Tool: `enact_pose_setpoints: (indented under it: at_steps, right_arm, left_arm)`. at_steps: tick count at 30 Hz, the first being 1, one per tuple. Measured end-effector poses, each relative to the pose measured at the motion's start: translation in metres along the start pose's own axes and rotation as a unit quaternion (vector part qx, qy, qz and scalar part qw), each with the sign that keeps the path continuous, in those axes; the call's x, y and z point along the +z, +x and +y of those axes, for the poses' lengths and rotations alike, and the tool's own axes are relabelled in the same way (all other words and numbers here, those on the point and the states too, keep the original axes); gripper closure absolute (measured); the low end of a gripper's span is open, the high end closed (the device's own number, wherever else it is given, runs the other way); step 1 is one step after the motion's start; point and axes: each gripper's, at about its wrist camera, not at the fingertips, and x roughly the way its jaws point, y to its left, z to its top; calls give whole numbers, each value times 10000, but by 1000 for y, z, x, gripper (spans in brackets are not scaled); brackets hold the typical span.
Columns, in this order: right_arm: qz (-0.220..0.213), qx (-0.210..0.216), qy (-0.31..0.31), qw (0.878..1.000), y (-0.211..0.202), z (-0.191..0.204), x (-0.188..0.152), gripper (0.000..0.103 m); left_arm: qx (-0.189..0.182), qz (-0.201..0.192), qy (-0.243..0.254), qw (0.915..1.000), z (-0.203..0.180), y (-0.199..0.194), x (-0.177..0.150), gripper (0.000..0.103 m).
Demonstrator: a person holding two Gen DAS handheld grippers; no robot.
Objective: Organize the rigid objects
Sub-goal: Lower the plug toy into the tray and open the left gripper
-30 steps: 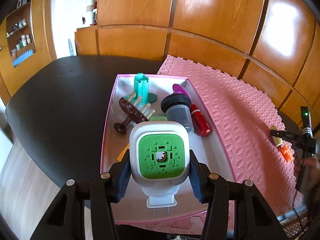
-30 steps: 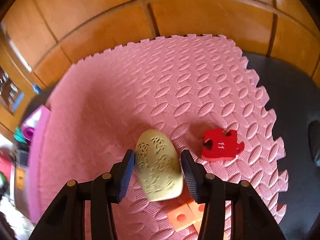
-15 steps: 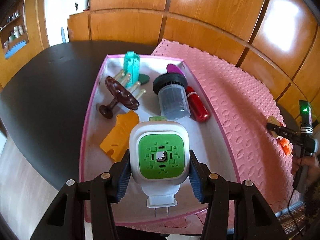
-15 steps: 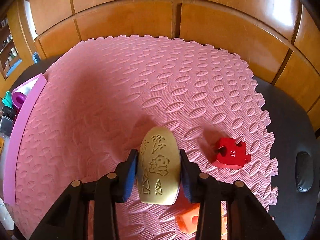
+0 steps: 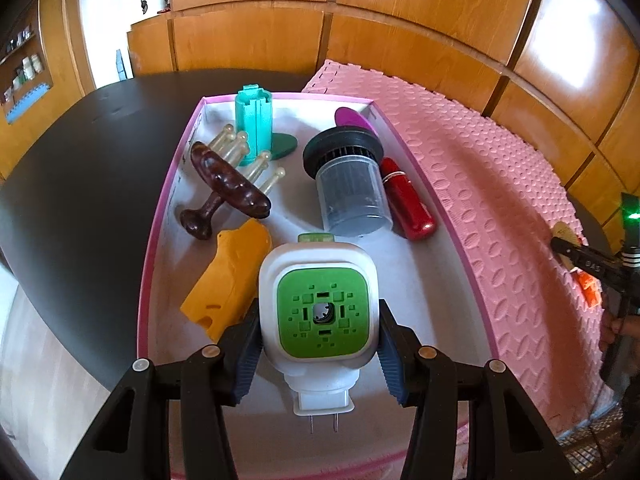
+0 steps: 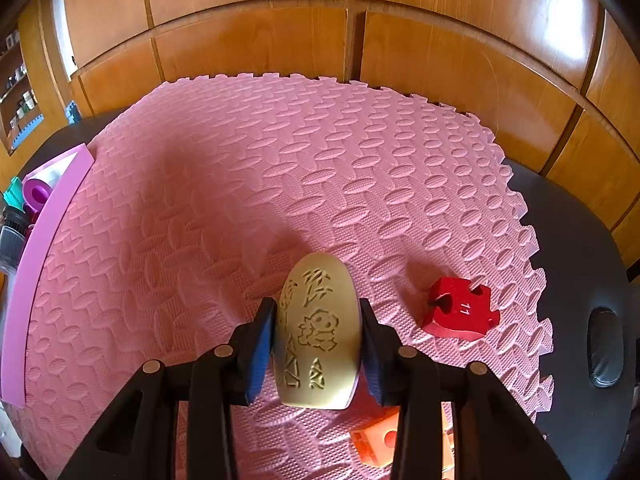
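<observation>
My left gripper [image 5: 318, 334] is shut on a white plug-in device with a green face [image 5: 320, 312], held above the near end of the pink-rimmed tray [image 5: 156, 240]. The tray holds a teal holder [image 5: 254, 124], a brown massager [image 5: 228, 184], a yellow piece [image 5: 226, 280], a clear cup with a black lid [image 5: 350, 184] and a red tube [image 5: 406, 204]. My right gripper [image 6: 318, 336] is shut on a beige carved oval [image 6: 318, 336] above the pink foam mat [image 6: 280, 184]. A red puzzle piece [image 6: 460, 312] and orange blocks [image 6: 380, 440] lie on the mat.
The mat and tray rest on a dark table [image 5: 80, 152]. Wooden panelled walls [image 6: 360, 20] stand behind. The right gripper shows at the right edge of the left wrist view [image 5: 592, 264]. A dark oval object [image 6: 604, 352] lies on the table right of the mat.
The left gripper has moved closer over the tray with the plug-in device. The right gripper has lifted and turned the beige oval to face straight over the mat.
</observation>
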Motion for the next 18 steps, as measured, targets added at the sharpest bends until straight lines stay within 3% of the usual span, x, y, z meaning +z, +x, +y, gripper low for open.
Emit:
enact_pose_setpoints:
  at_steps: [9, 18]
  right_arm:
    - [-11, -25, -61, 10000, -1, 1, 0, 64]
    - [-26, -53, -129, 9999, -1, 1, 1, 64]
  left_arm:
    - [437, -183, 217, 9986, 0, 17, 10, 50]
    - [568, -312, 263, 9976, -1, 14, 5, 50]
